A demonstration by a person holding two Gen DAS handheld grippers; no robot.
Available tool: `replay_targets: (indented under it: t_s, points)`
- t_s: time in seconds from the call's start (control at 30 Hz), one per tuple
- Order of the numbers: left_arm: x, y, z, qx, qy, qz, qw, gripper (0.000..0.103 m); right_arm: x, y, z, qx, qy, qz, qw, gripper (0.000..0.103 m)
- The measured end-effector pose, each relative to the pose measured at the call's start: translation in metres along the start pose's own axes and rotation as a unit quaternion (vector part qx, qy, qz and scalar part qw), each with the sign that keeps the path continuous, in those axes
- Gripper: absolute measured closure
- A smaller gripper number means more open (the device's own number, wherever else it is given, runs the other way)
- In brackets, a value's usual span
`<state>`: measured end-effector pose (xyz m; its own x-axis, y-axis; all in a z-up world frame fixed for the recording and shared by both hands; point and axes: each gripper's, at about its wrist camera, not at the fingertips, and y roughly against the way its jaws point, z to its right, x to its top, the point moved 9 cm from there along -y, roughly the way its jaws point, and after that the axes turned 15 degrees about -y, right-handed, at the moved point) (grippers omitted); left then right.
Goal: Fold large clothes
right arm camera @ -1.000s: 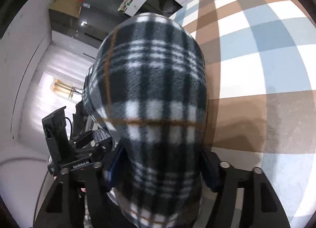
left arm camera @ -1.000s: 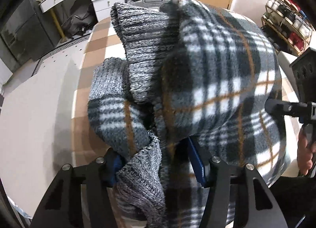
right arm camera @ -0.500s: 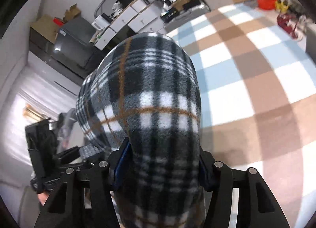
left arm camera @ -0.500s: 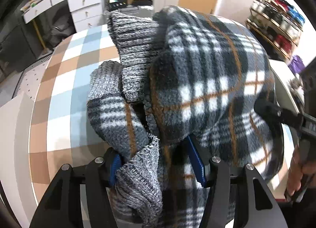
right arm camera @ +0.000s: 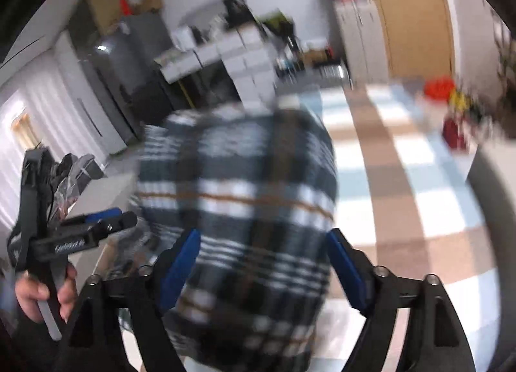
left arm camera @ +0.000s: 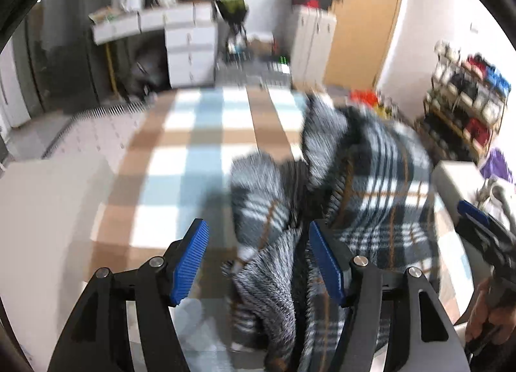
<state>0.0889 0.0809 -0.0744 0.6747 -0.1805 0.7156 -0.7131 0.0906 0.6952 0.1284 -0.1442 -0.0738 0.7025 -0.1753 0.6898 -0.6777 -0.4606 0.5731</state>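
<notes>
Across the checked cloth that covers the worktop, in brown, pale blue and white squares, the plaid fleece garment lies bunched toward the right-hand side, its grey ribbed knit edge nearest the near edge; both views are smeared by motion, so the finer folds cannot be read. The step in hand looks like letting go after laying a fold, and the thing to do well is to free the fabric cleanly; the left gripper has just been opening, its jaws stand apart, the left blue pad is clear of the cloth while the right pad sits against the knit edge, so it no longer clamps anything. The right gripper has likewise just been opening and stands wide; the plaid bulk lies between its pads, and whether it brushes them cannot be told through the blur, though no squeeze shows. My judgement: draw each tool straight back along its own fingers, not sideways, so the ribbed edge does not catch on a ridged pad and drag the fold open; lift only once the fleece has dropped free; then check that the bundle lies square to the worktop's near edge before taking the next fold. Thick fleece springs back, so a light press may be needed.
</notes>
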Motion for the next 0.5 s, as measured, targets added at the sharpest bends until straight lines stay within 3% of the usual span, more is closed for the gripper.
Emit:
replay_targets:
  t_s: [0.1,0.13,0.27,0.43,0.5]
  points:
    - [0.006,0.023,-0.009,0.004,0.023,0.052,0.9984,0.019,0.001,0.025,-0.023,0.012,0.033,0.052,0.998,0.005]
    - [0.006,0.032,-0.009,0.006,0.027,0.069,0.9973,0.017,-0.002,0.032,-0.031,0.013,0.048,0.064,0.997,0.004]
    - [0.013,0.045,-0.001,0.024,0.001,0.1,0.9947,0.017,-0.014,0.041,-0.051,0.003,0.086,0.083,0.993,0.004]
    - [0.016,0.043,0.008,0.08,-0.038,0.101,0.9909,0.017,-0.025,0.055,-0.063,-0.012,0.108,0.115,0.987,0.003]
    - [0.016,0.04,0.01,0.076,-0.043,0.104,0.9908,0.016,-0.024,0.06,-0.061,-0.007,0.101,0.126,0.987,0.0]
